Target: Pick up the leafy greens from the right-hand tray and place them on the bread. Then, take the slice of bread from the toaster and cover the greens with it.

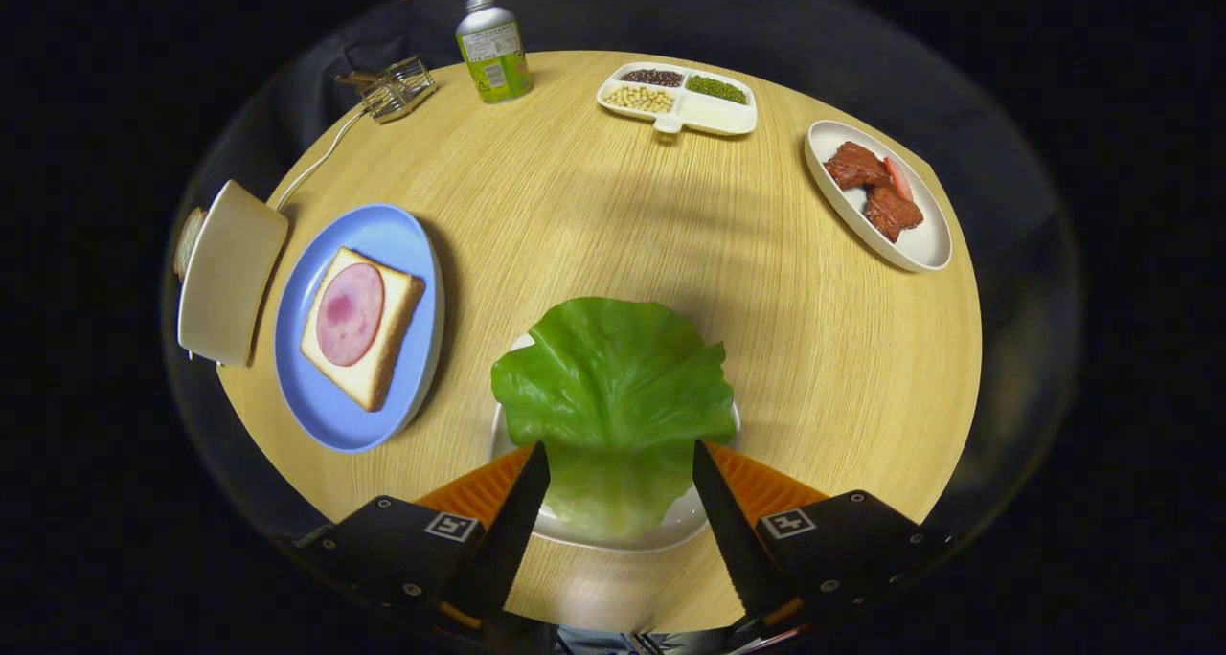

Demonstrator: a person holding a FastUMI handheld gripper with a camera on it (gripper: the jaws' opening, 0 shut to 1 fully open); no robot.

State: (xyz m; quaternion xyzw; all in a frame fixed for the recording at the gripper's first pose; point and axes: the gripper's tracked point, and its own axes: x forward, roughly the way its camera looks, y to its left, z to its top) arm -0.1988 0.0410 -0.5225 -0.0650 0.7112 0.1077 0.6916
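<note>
With the gripper point(621, 463) spread apart astride the broad green lettuce leaf point(613, 387) (limp, thin), closing may pinch only an edge, letting it slip.

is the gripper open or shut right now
Open. The gripper has its fingers spread either side of the lettuce leaf, which lies on its white plate, neither finger pressing it.

One round wooden table point(594, 214); one gripper point(621, 463) with two fingers spread wide, one each side of the single lettuce leaf point(613, 387); one white tray point(661, 530) under the leaf; one blue plate point(383, 238) bearing one bread slice point(383, 372) and one ham round point(351, 312); one toaster point(228, 272) with one slice point(188, 241) in it; one bottle point(493, 50); one divided dish point(678, 100) with three fillings; one oval dish point(924, 243) with two brown meat pieces point(872, 188); one wire rack point(397, 88).
</note>
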